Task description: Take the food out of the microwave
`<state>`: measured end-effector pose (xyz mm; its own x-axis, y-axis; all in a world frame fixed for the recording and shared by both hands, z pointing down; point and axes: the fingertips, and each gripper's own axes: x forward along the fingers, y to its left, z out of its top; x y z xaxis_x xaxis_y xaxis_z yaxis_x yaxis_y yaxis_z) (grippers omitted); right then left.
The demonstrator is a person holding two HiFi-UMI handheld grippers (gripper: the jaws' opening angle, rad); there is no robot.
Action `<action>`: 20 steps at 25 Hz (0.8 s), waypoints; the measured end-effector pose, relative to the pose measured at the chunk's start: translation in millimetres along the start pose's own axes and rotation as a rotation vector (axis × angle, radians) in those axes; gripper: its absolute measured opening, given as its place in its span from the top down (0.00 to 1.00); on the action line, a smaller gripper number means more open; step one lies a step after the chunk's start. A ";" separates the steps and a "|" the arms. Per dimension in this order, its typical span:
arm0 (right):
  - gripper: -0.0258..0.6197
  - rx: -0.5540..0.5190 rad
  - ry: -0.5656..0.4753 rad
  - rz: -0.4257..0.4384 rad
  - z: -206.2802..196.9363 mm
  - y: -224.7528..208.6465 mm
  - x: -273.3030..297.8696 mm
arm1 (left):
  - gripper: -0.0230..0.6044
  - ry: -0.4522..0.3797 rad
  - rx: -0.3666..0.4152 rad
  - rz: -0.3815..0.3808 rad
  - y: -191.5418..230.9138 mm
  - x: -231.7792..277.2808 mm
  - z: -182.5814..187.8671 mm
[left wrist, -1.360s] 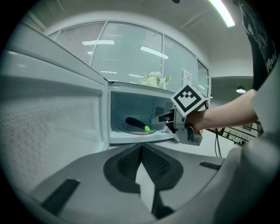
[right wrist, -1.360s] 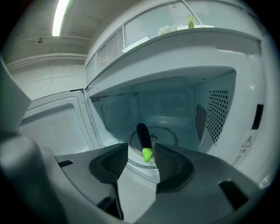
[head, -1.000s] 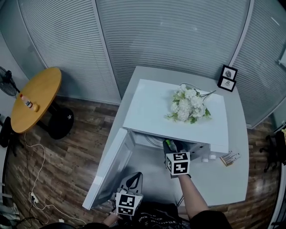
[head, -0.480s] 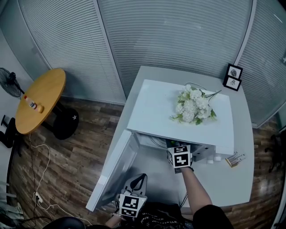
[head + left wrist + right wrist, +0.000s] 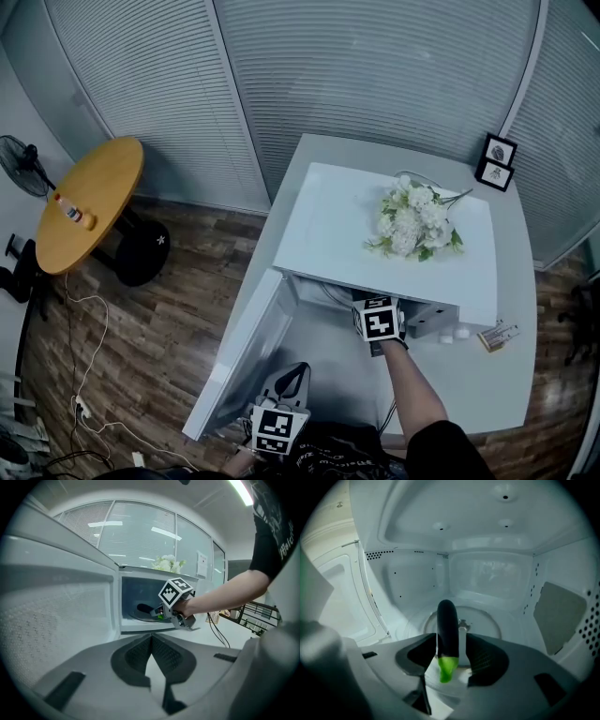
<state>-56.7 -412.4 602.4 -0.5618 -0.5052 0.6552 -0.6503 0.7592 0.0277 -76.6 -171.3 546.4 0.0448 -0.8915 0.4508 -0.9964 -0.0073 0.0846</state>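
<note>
- Left gripper (image 5: pixel 151 641), nearest, hangs in front of the microwave (image 5: pixel 356 220), beside its open door (image 5: pixel 246 354). Its 2 jaws are pressed together and empty, likely parked to leave the opening free.
- Right gripper (image 5: pixel 451 641) reaches inside the microwave. Its 2 jaws have just been spreading, probably to straddle the food.
- Eggplant (image 5: pixel 446 625) lies on the microwave's turntable (image 5: pixel 487 620), between those jaws, not yet pinched.

Microwave door (image 5: pixel 242 354) hangs open at left; cavity (image 5: pixel 487 573) roomy, only eggplant (image 5: pixel 447 630) on turntable (image 5: pixel 483 618) obstructs.
</note>
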 end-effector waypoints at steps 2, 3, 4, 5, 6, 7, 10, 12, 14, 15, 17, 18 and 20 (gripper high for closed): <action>0.66 -0.013 0.007 -0.013 -0.9 -0.7 1.2 | 0.95 -0.001 -0.001 0.002 0.7 0.0 -0.2; 0.67 -0.023 0.010 -0.020 -1.1 -1.2 1.5 | 0.95 -0.001 0.000 0.002 0.7 0.2 -0.4; 0.66 -0.035 0.012 -0.025 -1.0 -1.4 1.6 | 0.95 -0.001 0.001 0.002 0.6 0.4 -0.4; 0.66 -0.044 0.013 -0.029 -1.1 -1.4 1.6 | 0.95 -0.001 0.001 0.001 0.4 0.4 -0.5; 0.67 -0.049 0.013 -0.029 -1.3 -1.3 2.0 | 0.95 -0.001 0.002 0.000 0.2 0.3 -0.4; 0.67 -0.046 0.012 -0.026 -1.9 -1.1 3.1 | 0.95 -0.002 0.003 -0.001 0.3 0.1 -0.3; 0.67 -0.031 0.013 -0.004 -2.3 -0.5 6.0 | 0.95 -0.001 0.000 -0.001 0.9 -0.1 -0.9; 0.68 -0.035 0.019 -0.001 -2.6 -0.7 4.9 | 0.95 0.000 -0.009 0.000 1.6 -0.4 -1.8; 0.75 -0.052 0.008 -0.011 -1.9 -1.1 4.8 | 0.95 -0.002 -0.019 0.004 3.1 -1.8 -2.2; 0.75 -0.061 -0.002 -0.014 -0.6 -0.6 5.0 | 0.95 -0.002 -0.023 0.007 4.1 -2.6 -2.4; 0.75 -0.060 0.003 -0.013 -1.0 0.7 4.7 | 0.95 -0.003 -0.025 0.013 5.6 -3.8 -2.9; 0.75 -0.052 0.016 -0.015 -2.9 0.8 4.0 | 0.95 -0.004 -0.026 0.015 5.9 -4.3 -3.2; 0.75 -0.046 0.030 -0.024 -5.1 0.5 2.2 | 0.95 -0.006 -0.027 0.018 5.9 -5.5 -3.8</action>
<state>-55.7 -411.0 607.8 -0.5300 -0.5115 0.6763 -0.6389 0.7653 0.0782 -82.5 -164.7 547.8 0.0259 -0.8942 0.4470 -0.9948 0.0212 0.1001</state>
